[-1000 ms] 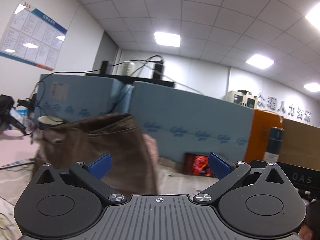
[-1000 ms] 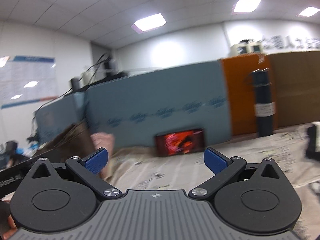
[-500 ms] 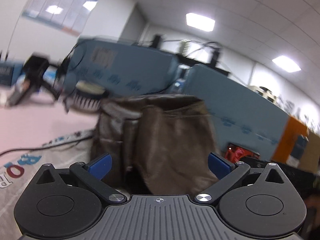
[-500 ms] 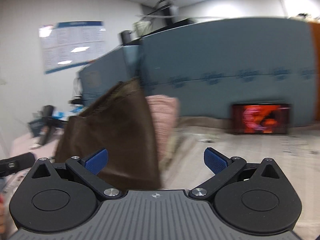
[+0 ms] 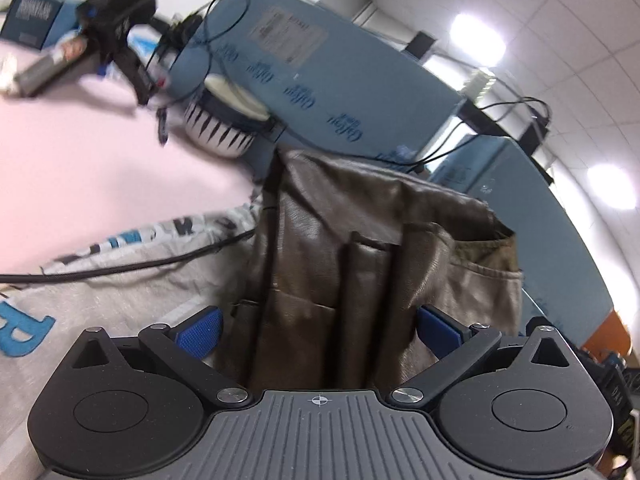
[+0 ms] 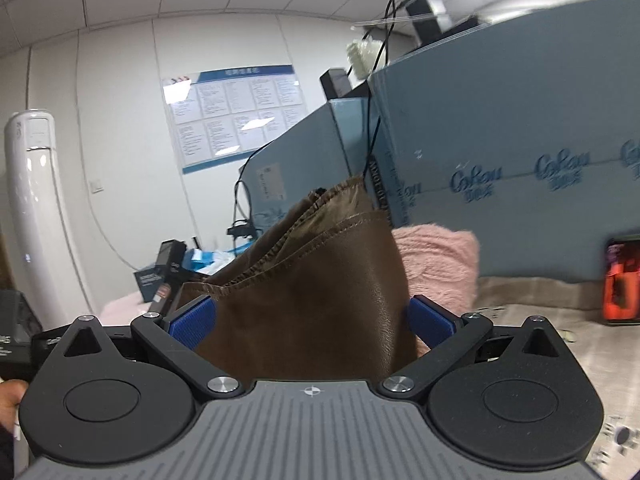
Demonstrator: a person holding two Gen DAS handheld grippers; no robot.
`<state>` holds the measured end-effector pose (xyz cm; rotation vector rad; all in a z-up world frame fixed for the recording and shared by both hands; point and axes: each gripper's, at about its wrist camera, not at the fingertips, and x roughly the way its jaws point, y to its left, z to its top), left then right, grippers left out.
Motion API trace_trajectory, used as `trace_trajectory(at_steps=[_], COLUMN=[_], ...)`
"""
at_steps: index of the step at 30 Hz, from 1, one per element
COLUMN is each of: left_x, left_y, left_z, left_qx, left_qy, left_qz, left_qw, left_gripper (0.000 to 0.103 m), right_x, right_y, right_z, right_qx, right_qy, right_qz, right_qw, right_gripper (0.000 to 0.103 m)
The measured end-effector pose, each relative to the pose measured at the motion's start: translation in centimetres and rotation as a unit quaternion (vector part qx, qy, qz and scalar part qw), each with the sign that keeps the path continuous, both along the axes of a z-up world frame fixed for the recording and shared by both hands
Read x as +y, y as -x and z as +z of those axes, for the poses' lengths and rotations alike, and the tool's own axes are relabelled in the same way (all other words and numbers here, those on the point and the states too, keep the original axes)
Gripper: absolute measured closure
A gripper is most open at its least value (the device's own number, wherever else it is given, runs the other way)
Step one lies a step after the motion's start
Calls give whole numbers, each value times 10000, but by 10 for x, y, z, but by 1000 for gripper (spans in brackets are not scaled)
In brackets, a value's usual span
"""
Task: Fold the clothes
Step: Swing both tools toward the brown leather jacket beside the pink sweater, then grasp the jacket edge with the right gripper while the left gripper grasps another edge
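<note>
A brown leather-like garment (image 5: 360,272) stands bunched up on the table, its seams and a pocket facing the left wrist view. My left gripper (image 5: 320,332) is open, and the garment's lower part fills the gap between its blue pads (image 5: 200,336). In the right wrist view the same brown garment (image 6: 312,292) rises with a stitched hem on top. My right gripper (image 6: 312,323) is open too, with its fingers wide on either side of the fabric. A pink fluffy garment (image 6: 440,264) lies just behind the brown one.
Blue foam boards (image 6: 520,160) wall off the back of the table. A striped black-and-white cup (image 5: 224,120), a black device (image 5: 116,24) and a black cable (image 5: 120,268) lie to the left. A red-lit screen (image 6: 620,280) leans at the right. Printed grey cloth (image 5: 100,312) covers the table.
Both grippers have swung left and closed in on the brown garment, which now sits between each pair of fingers. The fingers stay wide apart throughout.
</note>
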<state>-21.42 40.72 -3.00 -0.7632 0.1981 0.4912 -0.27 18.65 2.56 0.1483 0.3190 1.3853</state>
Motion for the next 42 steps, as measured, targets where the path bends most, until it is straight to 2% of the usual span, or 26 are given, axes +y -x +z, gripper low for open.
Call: trace_trajectory(at_steps=[3, 6, 7, 9, 11, 14, 16, 17, 19, 20, 21, 23, 25, 27, 31, 33, 37, 42], left_x=[7, -8, -12, -13, -14, -16, -15, -15, -15, -15, -14, -13, -13, -12, -12, -17, -35, -69], left_y=[-8, -19, -21, -20, -17, -15, -14, -14, -14, -14, -15, -13, -10, -5, 3, 12, 38, 71], left_z=[-5, -3, -2, -2, -3, 0, 0, 0, 0, 0, 1, 2, 1, 1, 3, 8, 18, 29], left_qx=[86, 363, 405, 317, 146, -23, -40, -2, 64, 104, 128, 101, 35, -70, -234, -369, -633, -855], left_qy=[123, -289, -356, -335, -306, -377, -388, -386, -380, -387, -388, -386, -381, -366, -417, -536, -740, -772], left_qz=[-270, -640, -715, -869, -955, -1003, -959, -904, -810, -761, -726, -687, -634, -566, -439, -335, -127, -242], left_qw=[9995, 9969, 9960, 9951, 9949, 9942, 9946, 9952, 9960, 9963, 9965, 9968, 9973, 9977, 9979, 9973, 9952, 9930], left_gripper=[0, 0, 0, 0, 0, 1, 6, 14, 24, 31, 32, 42, 50, 58, 67, 70, 71, 73], right_x=[12, 13, 12, 10, 7, 1, -1, 1, 5, 6, 6, 4, 4, 1, 2, 1, -11, -47], right_y=[-9, -16, -15, -11, -10, -13, -16, -15, -12, -11, -9, -3, 12, 29, 61, 73, 87, 99], right_z=[-5, -13, -13, -12, -10, -8, -9, -10, -16, -18, -17, -14, -10, -4, 12, 19, 31, 41], right_qx=[44, 495, 496, 453, 623, 930, 1009, 892, 615, 578, 557, 409, 22, -266, -442, -343, 176, 912], right_qy=[14, -197, -192, -205, -273, -365, -331, -226, 37, 96, 90, 66, 97, 41, -95, -149, -260, -309], right_qz=[49, 124, 169, 294, 450, 669, 690, 580, 258, 171, 145, 84, -4, 5, 128, 187, 312, 476], right_qw=[10000, 9985, 9984, 9983, 9967, 9927, 9919, 9941, 9978, 9981, 9983, 9991, 10000, 9996, 9989, 9991, 9990, 9942], right_gripper=[0, 0, 0, 0, 3, 16, 27, 31, 53, 55, 61, 70, 81, 88, 89, 90, 90, 90])
